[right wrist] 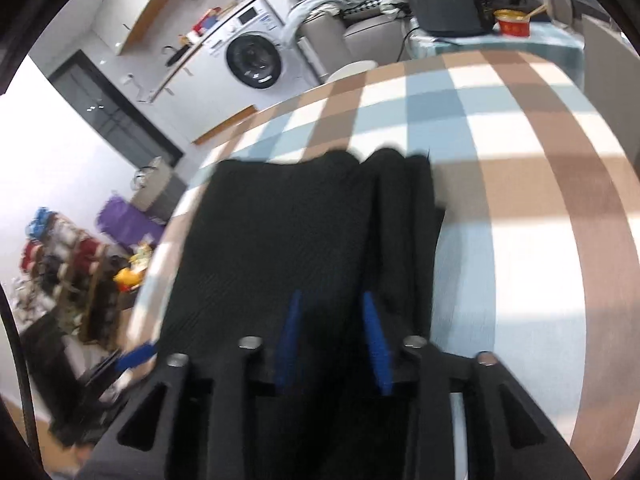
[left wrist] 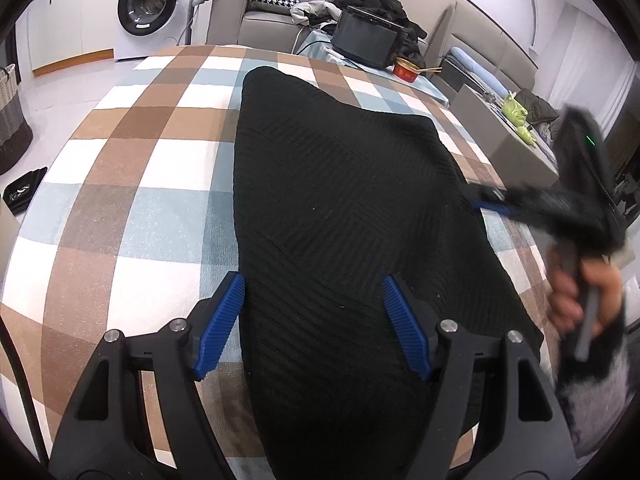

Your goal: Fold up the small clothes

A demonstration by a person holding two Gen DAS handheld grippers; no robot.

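The black knit garment (left wrist: pixel 344 208) lies flat on the checked cloth (left wrist: pixel 132 184) of the table, and the step in hand looks like taking hold of its near edges for a fold. Nearest the left wrist camera, the left gripper (left wrist: pixel 314 320) stands with its 2 blue pads spread wide, one over the cloth just beside the garment's left edge, the other over the knit itself; nothing is pinched. In the right wrist view the right gripper (right wrist: pixel 332 336) has its jaws partly apart over the dark fabric; the picture is blurred, and the pads do not appear to press on anything. In the left view that gripper sits at the garment's right edge, a hand (left wrist: pixel 580 292) on its grip.

To do this well, I judge each gripper should catch only the topmost layer at matching points on opposite edges, so the fold lifts evenly and the cloth beneath stays put. The knit looks soft and stretchy, so a shallow pinch may slip.

The garment's long axis runs from the near table edge away towards the far one. It narrows to a rounded end farthest from the left camera; 2 folded ridges show at its far end in the right view (right wrist: pixel 320 216). Beyond stand a black box (left wrist: pixel 366 40) and a washing machine (left wrist: pixel 154 8).
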